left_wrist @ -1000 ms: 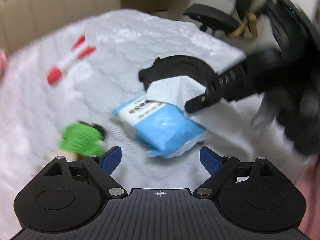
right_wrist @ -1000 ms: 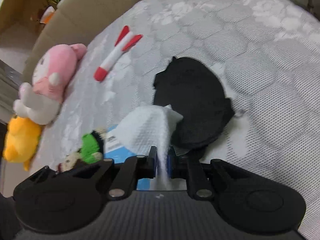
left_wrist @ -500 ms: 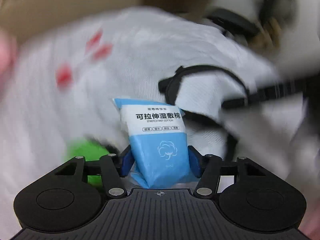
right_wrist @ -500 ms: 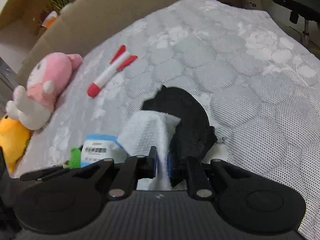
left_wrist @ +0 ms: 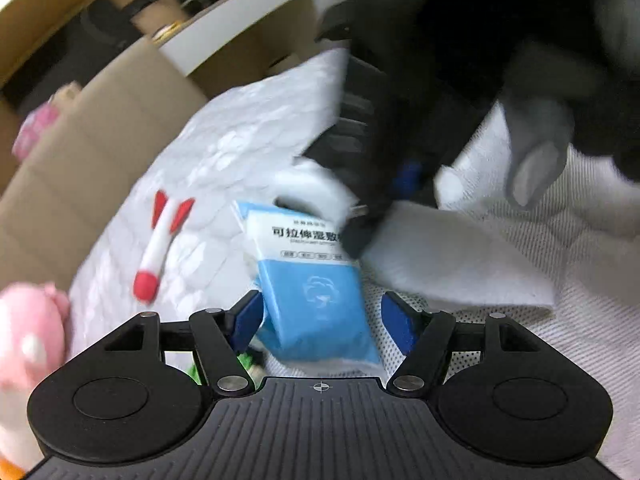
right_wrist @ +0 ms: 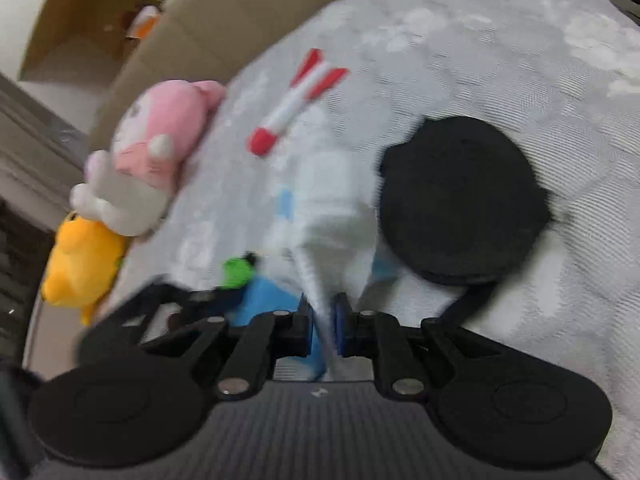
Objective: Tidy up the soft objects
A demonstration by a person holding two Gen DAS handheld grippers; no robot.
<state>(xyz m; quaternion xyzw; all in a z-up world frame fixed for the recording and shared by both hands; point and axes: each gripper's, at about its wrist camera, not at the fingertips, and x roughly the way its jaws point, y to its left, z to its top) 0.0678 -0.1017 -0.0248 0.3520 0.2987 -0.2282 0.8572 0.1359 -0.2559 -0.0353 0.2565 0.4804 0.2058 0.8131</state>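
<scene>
Quilted white mattress cover (right_wrist: pixel 500 52) strewn with soft toys, with two handheld grippers working over a wipes pack and a cloth.

Left gripper (left_wrist: pixel 320 316) has its blue pads spread wide, straddling the blue wet-cotton pack (left_wrist: pixel 316 300), which lies between them, the left pad close against it and a gap showing at the right pad. Right gripper (right_wrist: pixel 323 328) is pinched tight on a white cloth (right_wrist: pixel 324 208) that drapes toward 12 o'clock over the pack. At 1 o'clock of the cloth sits a black round pad (right_wrist: pixel 460 200); at 11 o'clock lies a red-and-white foam rocket (right_wrist: pixel 296 104); at 9 to 10 o'clock lie a pink plush (right_wrist: pixel 156 136) and a yellow plush (right_wrist: pixel 80 260). The pack looks light, squashy and slick-wrapped, so it probably wants a squeeze across its middle. The cloth is limp and seems best held by an edge.
</scene>
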